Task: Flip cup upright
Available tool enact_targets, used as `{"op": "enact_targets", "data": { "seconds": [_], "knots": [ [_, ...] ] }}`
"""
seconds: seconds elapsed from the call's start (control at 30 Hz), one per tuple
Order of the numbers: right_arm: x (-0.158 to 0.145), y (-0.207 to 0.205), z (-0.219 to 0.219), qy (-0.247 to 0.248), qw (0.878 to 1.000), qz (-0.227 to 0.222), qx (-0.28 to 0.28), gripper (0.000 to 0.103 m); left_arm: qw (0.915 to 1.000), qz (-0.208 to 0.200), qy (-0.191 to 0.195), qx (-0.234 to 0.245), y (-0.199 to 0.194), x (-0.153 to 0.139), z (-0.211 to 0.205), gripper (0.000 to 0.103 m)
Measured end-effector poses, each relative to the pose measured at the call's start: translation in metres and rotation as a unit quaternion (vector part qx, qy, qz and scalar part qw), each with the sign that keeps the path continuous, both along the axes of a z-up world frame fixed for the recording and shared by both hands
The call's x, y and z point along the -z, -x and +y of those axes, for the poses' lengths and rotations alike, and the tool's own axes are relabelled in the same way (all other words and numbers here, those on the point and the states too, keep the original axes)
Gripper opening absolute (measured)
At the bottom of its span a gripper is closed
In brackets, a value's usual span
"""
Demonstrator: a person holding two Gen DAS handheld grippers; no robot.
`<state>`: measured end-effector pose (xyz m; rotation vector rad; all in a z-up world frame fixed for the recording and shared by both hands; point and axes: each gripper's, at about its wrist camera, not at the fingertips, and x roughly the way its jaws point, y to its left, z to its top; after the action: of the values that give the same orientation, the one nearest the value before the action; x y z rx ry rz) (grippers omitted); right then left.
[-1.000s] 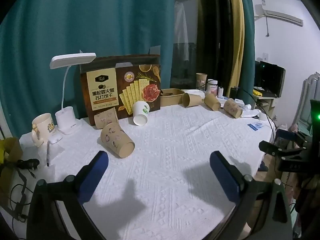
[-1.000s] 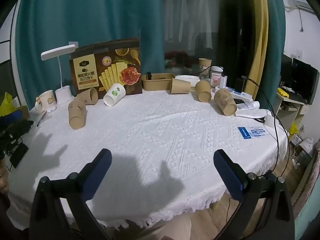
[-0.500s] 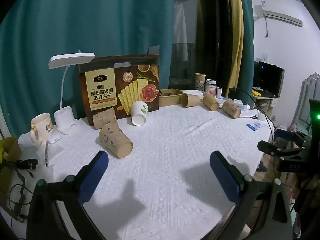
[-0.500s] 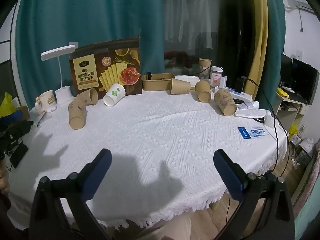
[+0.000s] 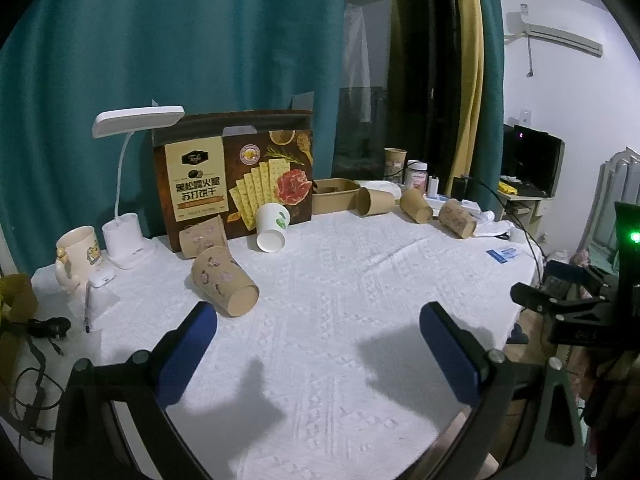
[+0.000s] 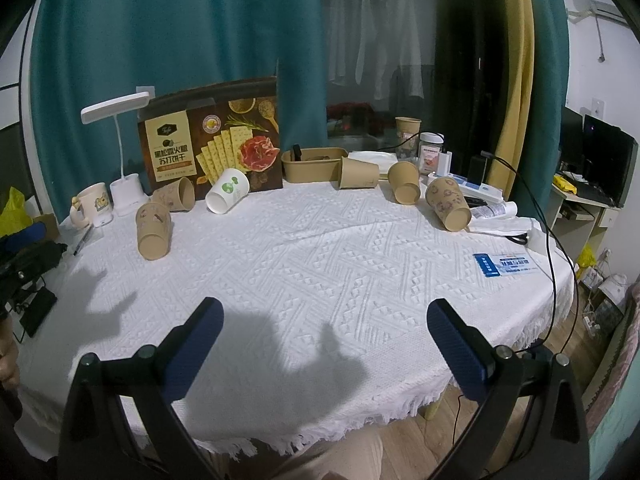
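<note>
Left hand-held gripper (image 5: pixel 318 314) is spread wide with nothing in it, floating over the worktop (image 5: pixel 360 280); right hand-held gripper (image 6: pixel 325 312) is just as wide and empty. Closest brown paper cup (image 5: pixel 224 282) lies on its side near the left one's left fingertip, mouth toward the camera. Behind it sit another tipped cup (image 5: pixel 203 236), a white cup (image 5: pixel 273 226) and the cracker box (image 5: pixel 234 184).

A cracker box (image 6: pixel 208 148) stands at the back of the desk (image 6: pixel 320 264), with a white lamp (image 6: pixel 120 168) and a cream mug (image 6: pixel 90 204) beside it. A blue card (image 6: pixel 505 265) lies near the desk's right edge.
</note>
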<state>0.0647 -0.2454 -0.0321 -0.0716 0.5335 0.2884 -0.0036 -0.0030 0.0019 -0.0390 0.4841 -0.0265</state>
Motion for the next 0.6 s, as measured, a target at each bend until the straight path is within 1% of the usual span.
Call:
{"op": "enact_targets", "data": {
  "seconds": [0.6],
  "knots": [
    [-0.0009,0.0003,-0.0007,-0.001,1.000,-0.001,-0.001,0.101,1.0000,0.000,0.000,0.001,0.0007,0.0004,-0.0041,0.101]
  ]
}}
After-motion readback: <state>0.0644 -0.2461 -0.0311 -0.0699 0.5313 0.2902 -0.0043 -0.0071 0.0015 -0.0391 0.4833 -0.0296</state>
